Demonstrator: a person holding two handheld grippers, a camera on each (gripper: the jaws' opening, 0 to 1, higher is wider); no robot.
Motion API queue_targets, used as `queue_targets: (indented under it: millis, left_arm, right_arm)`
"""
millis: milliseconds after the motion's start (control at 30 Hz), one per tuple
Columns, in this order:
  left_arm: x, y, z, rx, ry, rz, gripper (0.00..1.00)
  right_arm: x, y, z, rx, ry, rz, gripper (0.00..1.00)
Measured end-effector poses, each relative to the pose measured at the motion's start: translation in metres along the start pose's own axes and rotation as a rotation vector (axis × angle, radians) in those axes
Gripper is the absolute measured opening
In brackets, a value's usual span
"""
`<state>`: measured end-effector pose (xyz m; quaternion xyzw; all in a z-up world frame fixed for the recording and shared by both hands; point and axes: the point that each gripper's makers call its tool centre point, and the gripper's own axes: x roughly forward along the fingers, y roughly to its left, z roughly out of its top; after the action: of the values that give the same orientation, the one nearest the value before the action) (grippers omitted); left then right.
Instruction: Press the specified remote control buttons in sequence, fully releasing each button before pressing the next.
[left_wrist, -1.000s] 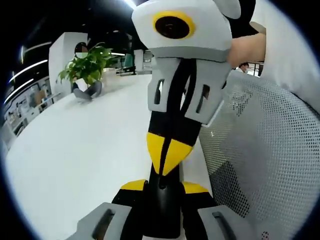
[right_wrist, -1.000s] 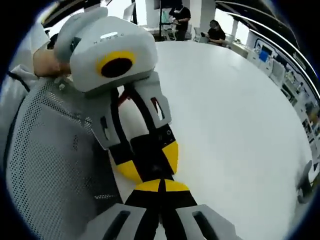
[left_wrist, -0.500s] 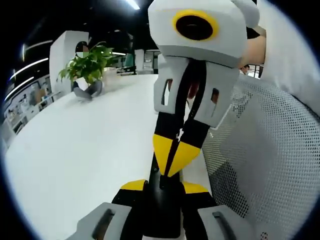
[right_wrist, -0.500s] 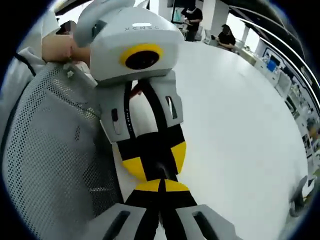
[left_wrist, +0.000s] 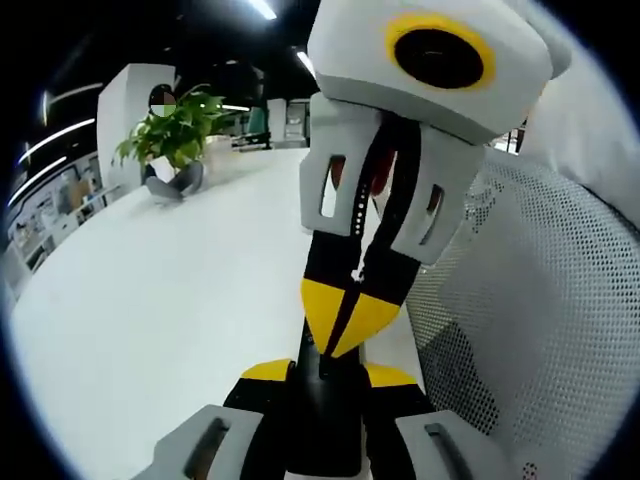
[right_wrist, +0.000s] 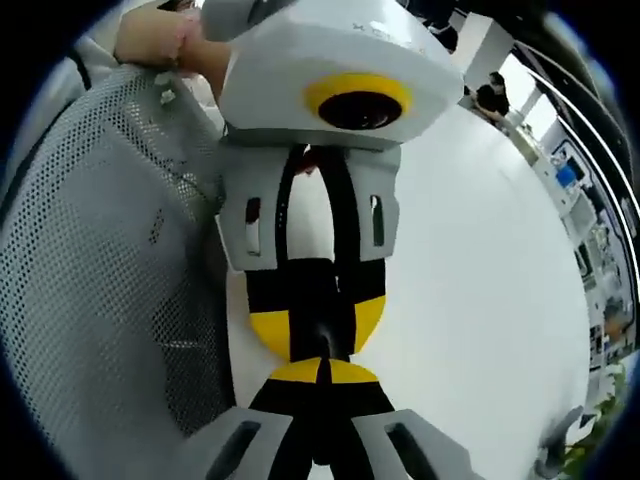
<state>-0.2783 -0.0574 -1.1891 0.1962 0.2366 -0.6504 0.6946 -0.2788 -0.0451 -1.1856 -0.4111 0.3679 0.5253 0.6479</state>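
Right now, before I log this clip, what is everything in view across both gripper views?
slim black bar, presumably the remote control: one, black, clamped in the left gripper, buttons not discernible
white tabletop: one, white, under both grippers
green potted plant: one, green leaves in a grey pot, at the table's far edge
grey mesh chair back: one, grey, beside the table
people in the background: at least one, dark clothes, beyond the table
left gripper: one, grey with yellow tips, shut on the bar
right gripper: one, grey with yellow tips, shut, tips at the bar
person's hand: one, behind the left gripper
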Motion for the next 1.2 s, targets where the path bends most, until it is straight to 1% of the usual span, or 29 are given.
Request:
queue_targets:
  millis: [100,167,233,300,367,433,500,600,667,767,833,867,900,1033,1067,1100,1167,1200]
  left_arm:
    - [0.0,0.0001,0.0,-0.001,-0.001,0.0,0.25]
    - [0.0,0.0002,-0.0001,-0.002,-0.002,-0.001,0.25]
    - [0.0,0.0001,-0.0001,-0.004,-0.002,0.001,0.25]
    - [-0.0001,0.0,-0.0001,-0.002,-0.002,0.002,0.25]
    - [0.0,-0.0001,-0.0001,-0.003,-0.002,0.002,0.25]
    - [-0.0001,-0.0001,0.0,-0.004,-0.002,0.001,0.25]
    - [-0.0002,-0.0002,0.0,-0.004,-0.004,0.001,0.25]
    - [-0.0003,-0.0002,0.0,-0.005,-0.004,0.0,0.25]
    - [-0.0003,-0.0002,-0.0001,-0.005,-0.005,-0.001,0.25]
    - [-0.0004,-0.0002,-0.0003,-0.003,-0.006,-0.001,0.25]
    - [-0.0005,-0.0001,-0.0005,0.0,-0.005,-0.002,0.25]
    - [-0.0005,-0.0001,-0.0006,0.0,-0.004,-0.002,0.25]
    - [-0.0005,0.0,-0.0006,0.0,-0.004,-0.002,0.25]
    - [-0.0003,0.0002,-0.001,-0.001,-0.003,-0.001,0.25]
    - [-0.0002,0.0002,-0.0013,0.0,-0.002,0.0,0.25]
    - [-0.0001,0.0002,-0.0014,0.002,-0.001,0.001,0.25]
    - [0.0,0.0004,-0.0018,0.004,0.001,0.003,0.25]
    - [0.0001,0.0003,-0.0017,0.004,0.001,0.003,0.25]
  right_arm:
    - [-0.0002,-0.0014,0.0003,0.055,-0.008,-0.005,0.0]
    - [-0.0012,-0.0011,-0.0006,0.054,-0.035,-0.008,0.0]
    - [-0.002,-0.0012,0.0007,0.115,-0.074,-0.008,0.0]
    - [-0.003,-0.0018,0.0012,0.124,-0.089,-0.009,0.0]
    - [-0.0031,0.0002,0.0065,0.139,-0.11,0.009,0.0]
    - [-0.0023,0.0005,0.0093,0.125,-0.107,0.014,0.0]
    - [0.0003,0.0008,0.0067,0.099,-0.081,0.019,0.0]
    - [0.0001,0.0009,0.0067,0.099,-0.083,0.026,0.0]
    - [0.0011,0.0007,0.0062,0.06,-0.074,0.029,0.0]
    - [0.0021,0.0013,0.0075,0.025,-0.054,0.035,0.0]
    - [0.0022,0.0004,0.0072,0.032,-0.055,0.033,0.0]
    - [0.0023,-0.0002,0.0073,0.047,-0.06,0.031,0.0]
    - [0.0023,-0.0011,0.0074,0.095,-0.068,0.034,0.0]
    - [0.0022,-0.002,0.0076,0.118,-0.072,0.051,0.0]
    - [0.0019,-0.0014,0.0072,0.117,-0.078,0.05,0.0]
    - [0.0013,-0.0013,0.0068,0.123,-0.099,0.047,0.0]
    - [0.0004,-0.001,0.0086,0.207,-0.142,0.058,0.0]
    - [-0.0004,-0.0011,0.0085,0.286,-0.155,0.073,0.0]
